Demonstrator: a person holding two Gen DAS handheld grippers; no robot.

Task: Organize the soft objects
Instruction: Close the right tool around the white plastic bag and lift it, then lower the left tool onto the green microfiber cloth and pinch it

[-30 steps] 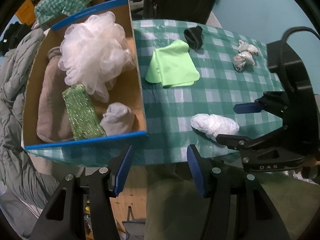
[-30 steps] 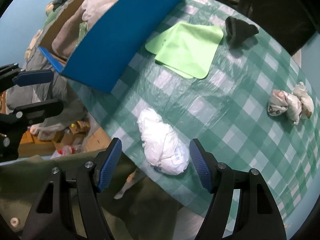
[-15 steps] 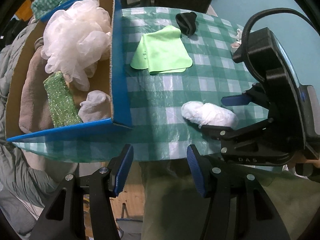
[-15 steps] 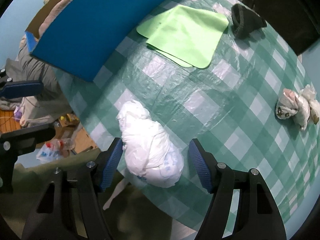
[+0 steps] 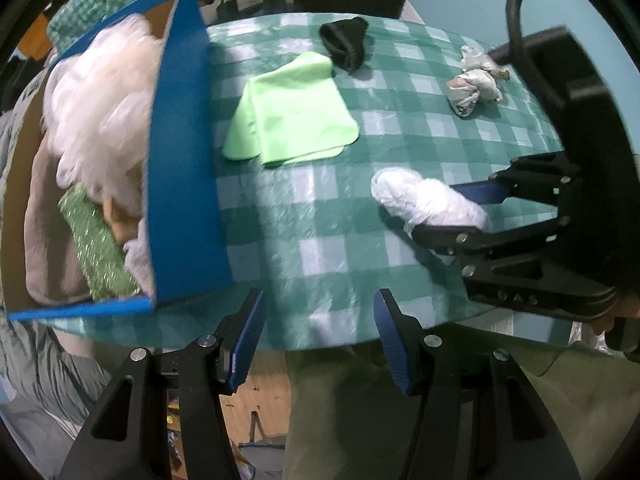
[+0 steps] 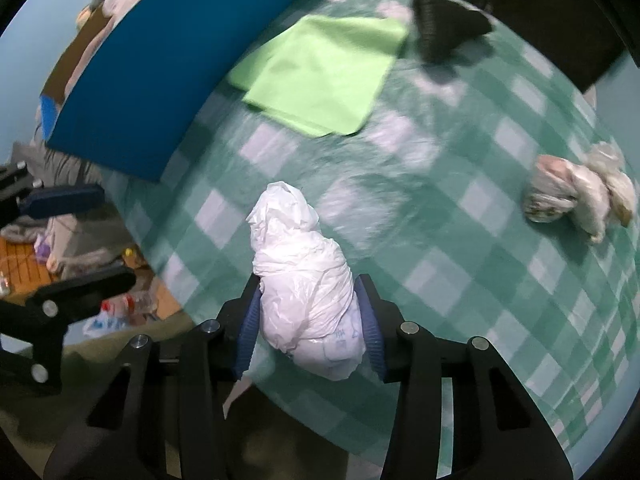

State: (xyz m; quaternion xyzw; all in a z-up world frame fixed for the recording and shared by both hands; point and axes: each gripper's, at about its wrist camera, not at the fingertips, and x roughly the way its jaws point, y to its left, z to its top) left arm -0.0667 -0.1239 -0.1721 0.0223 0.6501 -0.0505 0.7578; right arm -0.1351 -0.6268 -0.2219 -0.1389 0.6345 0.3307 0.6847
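Note:
My right gripper [image 6: 306,320] is shut on a white crumpled plastic bag bundle [image 6: 304,292] at the near edge of the green checked table [image 6: 460,272]; the bundle also shows in the left wrist view [image 5: 424,204], between the right gripper's fingers. My left gripper [image 5: 318,336] is open and empty, just off the table's near edge. A blue cardboard box [image 5: 184,168] at the left holds a white mesh pouf [image 5: 100,108], a green sparkly sponge [image 5: 98,256] and grey cloths.
A light green cloth [image 5: 292,116] lies mid-table, next to the box. A black sock [image 5: 346,42] lies behind it. A grey-white crumpled bag bundle [image 5: 476,80] sits at the far right. Clutter lies on the floor below the table edge.
My right gripper moved forward around the white bag bundle and closed on it. My left gripper drifted right along the table edge and stayed open.

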